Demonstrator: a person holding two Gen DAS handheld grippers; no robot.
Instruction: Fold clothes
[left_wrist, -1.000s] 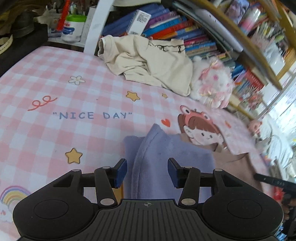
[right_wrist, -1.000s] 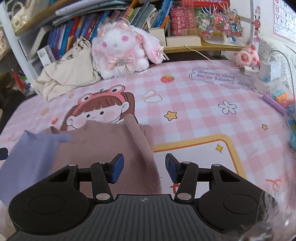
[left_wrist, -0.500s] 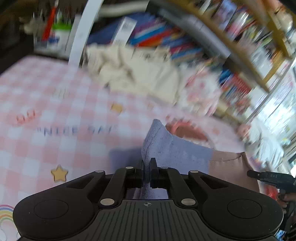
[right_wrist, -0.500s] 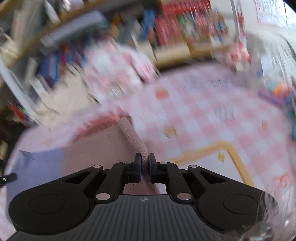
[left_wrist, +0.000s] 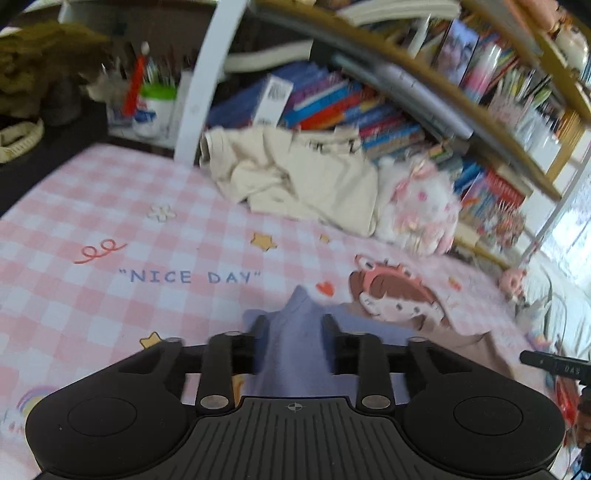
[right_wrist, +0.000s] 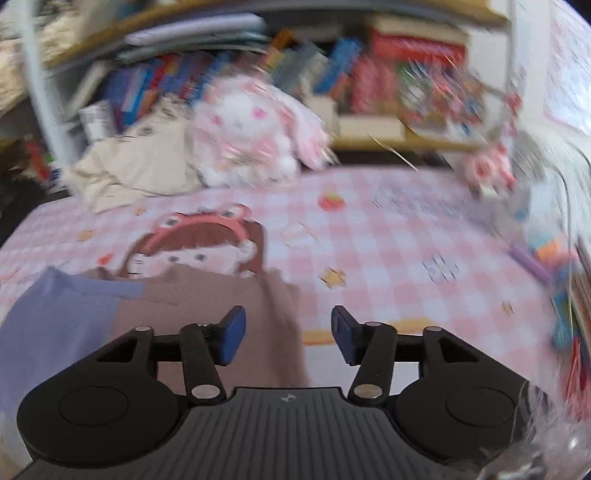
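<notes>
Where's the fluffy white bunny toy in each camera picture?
Left wrist view: the bunny toy sits right of centre, against the bookshelf, just right of the cream clothes.
Right wrist view: the bunny toy sits at upper centre, again right of the cream clothes.
Shared landmark: the cartoon girl printed on the pink checked cover.

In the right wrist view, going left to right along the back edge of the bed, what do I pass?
Cream garment → white and pink plush bunny → small pink toy.
</notes>
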